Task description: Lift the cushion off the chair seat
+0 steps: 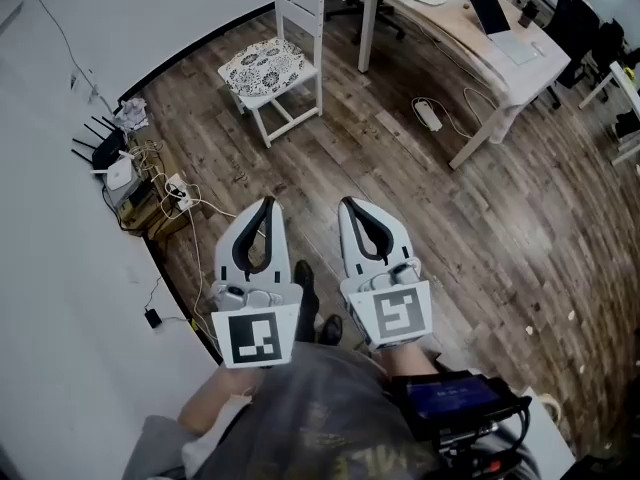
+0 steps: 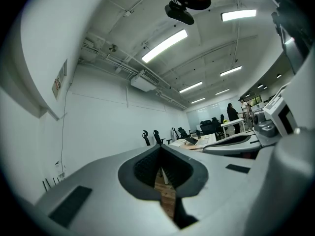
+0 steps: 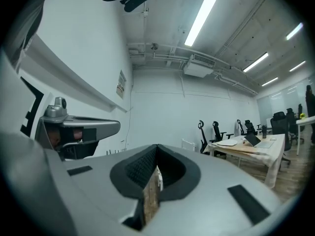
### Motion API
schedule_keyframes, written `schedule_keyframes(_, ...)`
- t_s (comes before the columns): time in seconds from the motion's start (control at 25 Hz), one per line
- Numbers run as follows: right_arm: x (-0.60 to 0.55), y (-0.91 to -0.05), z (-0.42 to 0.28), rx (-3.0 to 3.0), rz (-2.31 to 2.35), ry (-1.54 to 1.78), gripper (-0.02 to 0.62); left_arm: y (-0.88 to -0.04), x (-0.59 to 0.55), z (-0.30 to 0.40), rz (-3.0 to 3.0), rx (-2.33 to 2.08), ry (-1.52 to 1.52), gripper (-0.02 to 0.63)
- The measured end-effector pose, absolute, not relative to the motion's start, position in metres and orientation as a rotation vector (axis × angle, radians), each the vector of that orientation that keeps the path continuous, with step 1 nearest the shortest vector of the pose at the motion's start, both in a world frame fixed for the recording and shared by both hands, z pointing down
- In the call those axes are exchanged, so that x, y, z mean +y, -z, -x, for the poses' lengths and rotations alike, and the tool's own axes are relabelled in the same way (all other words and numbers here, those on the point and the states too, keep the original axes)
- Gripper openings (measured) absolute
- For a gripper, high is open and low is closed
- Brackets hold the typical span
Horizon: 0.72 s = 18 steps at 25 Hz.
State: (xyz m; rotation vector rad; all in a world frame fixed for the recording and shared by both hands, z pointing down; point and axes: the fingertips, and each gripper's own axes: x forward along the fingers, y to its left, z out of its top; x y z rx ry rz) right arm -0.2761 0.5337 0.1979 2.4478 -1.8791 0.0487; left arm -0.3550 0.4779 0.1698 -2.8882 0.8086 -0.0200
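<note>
A white wooden chair (image 1: 297,8) stands on the wood floor at the upper middle of the head view, with a round black-and-white patterned cushion (image 1: 261,67) lying on its seat. Both grippers are held side by side near the person's body, well short of the chair and pointing level toward it. My left gripper (image 1: 266,204) has its jaws together and holds nothing. My right gripper (image 1: 346,203) is likewise shut and empty. In the right gripper view a sliver of the white chair (image 3: 158,177) shows through the gap behind the tips.
A long desk (image 1: 470,23) with a laptop (image 1: 491,15) stands at the upper right, a power strip (image 1: 428,114) and cable on the floor beside it. Against the left wall sit a router (image 1: 100,152), boxes and tangled cables (image 1: 170,196). Office chairs stand farther back.
</note>
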Motion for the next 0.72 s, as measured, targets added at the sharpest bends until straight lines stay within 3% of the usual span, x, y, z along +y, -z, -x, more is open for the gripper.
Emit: schedule_keyframes(0.72, 0.361, -0.194, 0.187, -1.924, -2.430, -0.014, 0.008, -0.166, 0.301, 0.279, 2.904, 0.852, -0.034, 0.006)
